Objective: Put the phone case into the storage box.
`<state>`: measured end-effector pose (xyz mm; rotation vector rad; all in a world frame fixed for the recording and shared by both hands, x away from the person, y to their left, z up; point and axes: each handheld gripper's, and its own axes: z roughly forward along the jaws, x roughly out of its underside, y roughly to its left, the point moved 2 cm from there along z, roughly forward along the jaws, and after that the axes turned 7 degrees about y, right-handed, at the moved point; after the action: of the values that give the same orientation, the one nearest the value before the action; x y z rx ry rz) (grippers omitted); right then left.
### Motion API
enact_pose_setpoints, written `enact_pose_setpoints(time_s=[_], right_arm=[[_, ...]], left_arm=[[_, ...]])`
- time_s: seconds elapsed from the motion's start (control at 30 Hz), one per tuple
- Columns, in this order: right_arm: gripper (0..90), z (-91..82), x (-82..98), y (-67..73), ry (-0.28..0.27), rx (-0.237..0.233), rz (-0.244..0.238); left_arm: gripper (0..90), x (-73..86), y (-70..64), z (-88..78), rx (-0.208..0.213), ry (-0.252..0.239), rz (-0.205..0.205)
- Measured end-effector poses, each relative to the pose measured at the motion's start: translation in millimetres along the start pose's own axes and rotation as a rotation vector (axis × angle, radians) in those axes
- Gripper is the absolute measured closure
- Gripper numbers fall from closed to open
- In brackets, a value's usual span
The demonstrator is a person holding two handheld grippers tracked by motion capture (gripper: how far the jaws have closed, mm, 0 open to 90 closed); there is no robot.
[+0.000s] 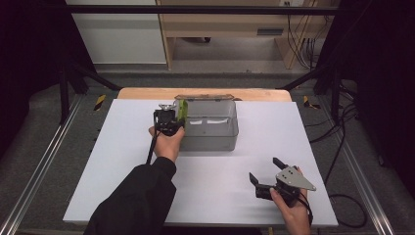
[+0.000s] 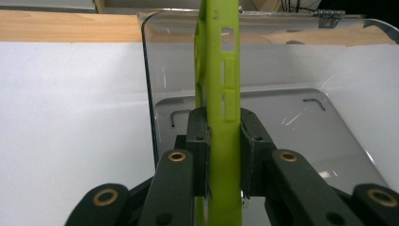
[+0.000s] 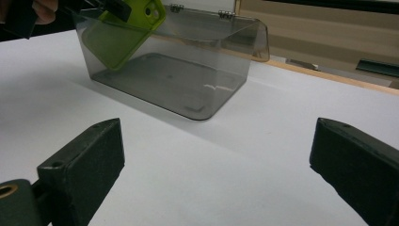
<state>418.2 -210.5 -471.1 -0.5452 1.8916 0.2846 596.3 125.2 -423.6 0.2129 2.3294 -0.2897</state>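
We had a big white table (image 1: pixel 122 161) with a clear plastic box (image 1: pixel 211 128) on it, lid up. Our left gripper (image 2: pixel 225 141) squeezed a green phone case (image 2: pixel 217 94) by its edges, tipped over the box's left wall, partly inside. It looked light, bendy and rubbery, so thin edges made the best hold. Our right gripper (image 3: pixel 216 174) sat open, holding nothing, well away. The case's bottom end was hidden by the jaws.

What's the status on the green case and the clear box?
Left gripper shut on green phone case, over the clear box. Right gripper open, idle on the table. Nothing in the way.
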Motion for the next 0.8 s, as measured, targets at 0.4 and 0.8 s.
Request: enact_pose_setpoints(time_s=[0.4, 0.8], right_arm=[[3.9, 0.4, 0.2, 0.9, 0.006, -0.002, -0.005], [3.8, 0.9, 0.3, 1.3, 0.008, -0.004, -0.006]], left_arm=[[77.0, 0.2, -0.3, -1.0, -0.009, -0.005, 0.001], [76.9, 0.4, 2.0, -0.6, 0.002, 0.007, -0.013]])
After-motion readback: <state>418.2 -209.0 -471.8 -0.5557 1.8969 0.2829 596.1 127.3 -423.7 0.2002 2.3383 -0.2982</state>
